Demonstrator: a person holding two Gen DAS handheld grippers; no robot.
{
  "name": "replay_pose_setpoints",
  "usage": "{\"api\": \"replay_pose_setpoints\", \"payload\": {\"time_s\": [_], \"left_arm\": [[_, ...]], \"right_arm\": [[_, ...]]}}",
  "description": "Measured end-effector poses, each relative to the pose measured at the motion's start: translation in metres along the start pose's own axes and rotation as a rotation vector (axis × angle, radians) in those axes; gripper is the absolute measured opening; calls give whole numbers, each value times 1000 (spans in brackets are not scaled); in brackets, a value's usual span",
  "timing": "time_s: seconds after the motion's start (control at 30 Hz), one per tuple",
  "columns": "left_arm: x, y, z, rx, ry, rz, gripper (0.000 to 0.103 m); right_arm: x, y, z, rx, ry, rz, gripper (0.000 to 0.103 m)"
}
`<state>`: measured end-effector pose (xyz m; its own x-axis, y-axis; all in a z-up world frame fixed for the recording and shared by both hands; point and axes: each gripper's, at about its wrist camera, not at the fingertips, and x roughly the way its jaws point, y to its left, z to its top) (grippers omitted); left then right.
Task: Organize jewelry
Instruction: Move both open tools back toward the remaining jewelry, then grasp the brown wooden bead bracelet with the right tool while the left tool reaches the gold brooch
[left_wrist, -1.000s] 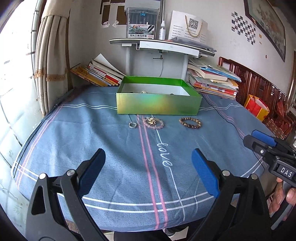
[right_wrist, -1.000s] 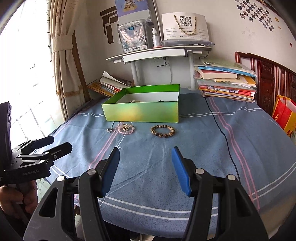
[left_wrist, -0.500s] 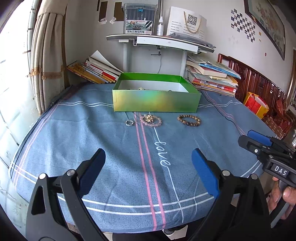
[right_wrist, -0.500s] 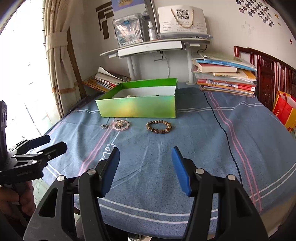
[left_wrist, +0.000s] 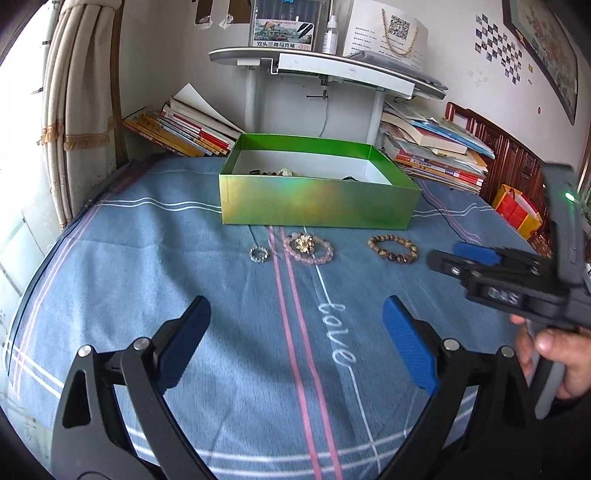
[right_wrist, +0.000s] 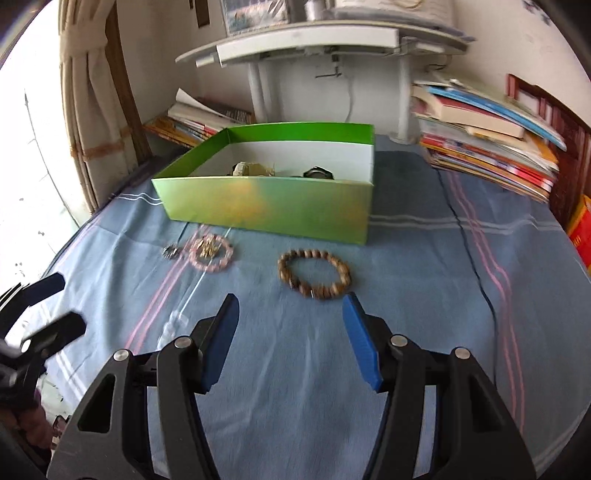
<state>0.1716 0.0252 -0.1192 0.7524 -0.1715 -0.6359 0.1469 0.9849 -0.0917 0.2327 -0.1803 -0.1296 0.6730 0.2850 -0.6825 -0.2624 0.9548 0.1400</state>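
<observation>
Three pieces lie on the blue cloth in front of a green box (left_wrist: 317, 201) (right_wrist: 273, 206): a small silver ring (left_wrist: 258, 254) (right_wrist: 170, 252), a pink bead bracelet with a gold charm (left_wrist: 308, 248) (right_wrist: 211, 253), and a brown bead bracelet (left_wrist: 392, 249) (right_wrist: 314, 274). Inside the box lie several jewelry pieces. My right gripper (right_wrist: 290, 334) is open and empty, its blue tips just short of the brown bracelet. My left gripper (left_wrist: 295, 343) hangs open and empty, well back from the ring and the pink bracelet. The right gripper (left_wrist: 458, 256) also shows at the left wrist view's right edge.
Book stacks (left_wrist: 432, 151) (left_wrist: 184, 129) lie behind the box on both sides, under a white shelf stand (left_wrist: 314, 66). A black cable (right_wrist: 472, 258) runs down the cloth right of the box. A curtain (left_wrist: 77, 110) hangs at the left. A hand (left_wrist: 554, 354) holds the right gripper's handle.
Both grippers have moved forward toward the jewelry, the right one farther, so the brown bracelet now lies just beyond its tips. Neither gripper's opening has changed.
</observation>
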Motion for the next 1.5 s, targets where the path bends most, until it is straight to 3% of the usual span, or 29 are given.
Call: {"api": "replay_pose_setpoints", "payload": {"time_s": [0.13,0.33,0.47,0.57,0.73,0.87,1.03,1.17,1.27,1.3,1.5], "left_arm": [[16,4,9,-6,12,-2,93],[41,5,20,1,39,0,93],[63,6,28,2,73,-5,93],[83,4,34,0,106,-20,92],[111,-8,48,35,142,-16,82],[139,-13,53,22,214,-25,50],[160,-14,53,18,245,-4,45],[164,-14,56,30,240,22,28],[162,-14,56,21,231,6,24],[159,-13,55,24,224,6,17],[120,-16,56,28,147,-15,17]], "right_arm": [[36,6,18,-32,50,-10,54],[78,10,24,-74,153,-3,36],[87,12,20,-103,157,-6,11],[88,9,18,-91,148,7,11],[74,4,14,-74,103,39,11],[62,1,13,-68,82,63,11],[52,0,12,-79,80,76,11],[48,-1,6,-68,87,87,11],[45,-2,2,-62,87,86,11],[44,-2,1,-61,85,86,11],[21,0,-2,-61,47,87,11]]}}
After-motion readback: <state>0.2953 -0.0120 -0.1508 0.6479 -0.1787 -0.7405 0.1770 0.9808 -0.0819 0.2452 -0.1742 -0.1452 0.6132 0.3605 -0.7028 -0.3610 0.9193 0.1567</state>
